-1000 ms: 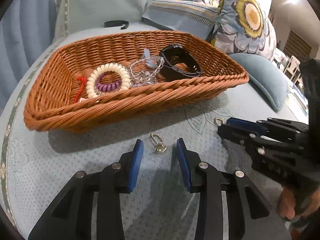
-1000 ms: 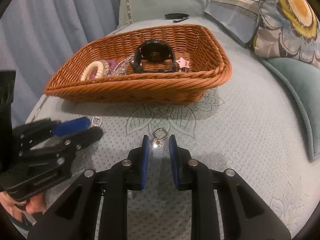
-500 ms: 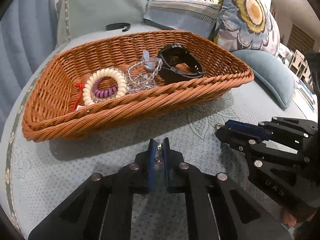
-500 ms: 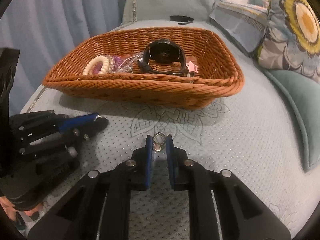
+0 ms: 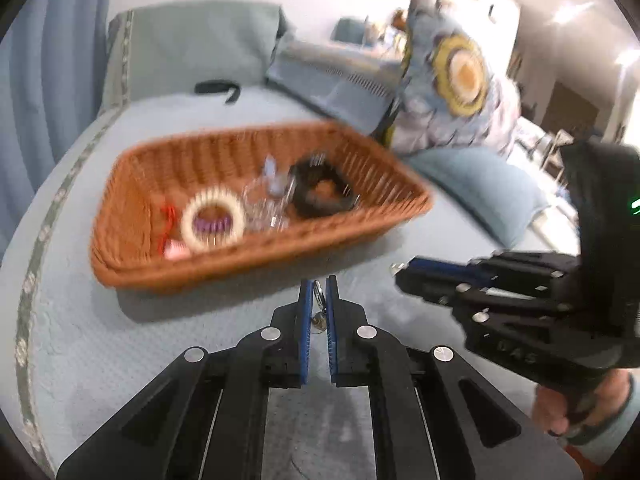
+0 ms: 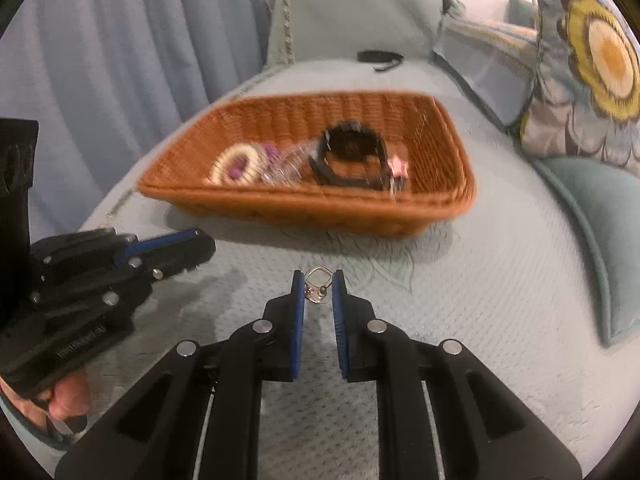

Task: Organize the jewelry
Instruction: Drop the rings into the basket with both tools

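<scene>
- Left wrist view: bed [image 5: 100, 344] with pale blue quilted cover fills the ground; pillows behind, one with a big yellow flower print.
- Wicker basket [image 5: 224, 268] sits on the bed ahead of both grippers. Inside: black watch [image 5: 322, 196], cream bead bracelet [image 5: 212, 220], clear bead piece, red cord. Picture blurred.
- Left gripper [image 5: 318, 294]: fingers clamped on a small metal earring [image 5: 318, 300], which hangs between the pads, clear of the bed.
- Right gripper [image 6: 318, 286]: fingers clamped on the second earring [image 6: 317, 280], its squarish loop poking out past the tips.
- Step, as I read it: both earrings picked, carry to basket under way. Next calls for getting the tips over the near rim before letting go; small pieces, a slip is easy.
- Versus a second ago: left fingers then stood wide around the earring lying on the bed, right fingers were narrowing on theirs; both pairs have just closed, and both grippers now sit higher.
</scene>
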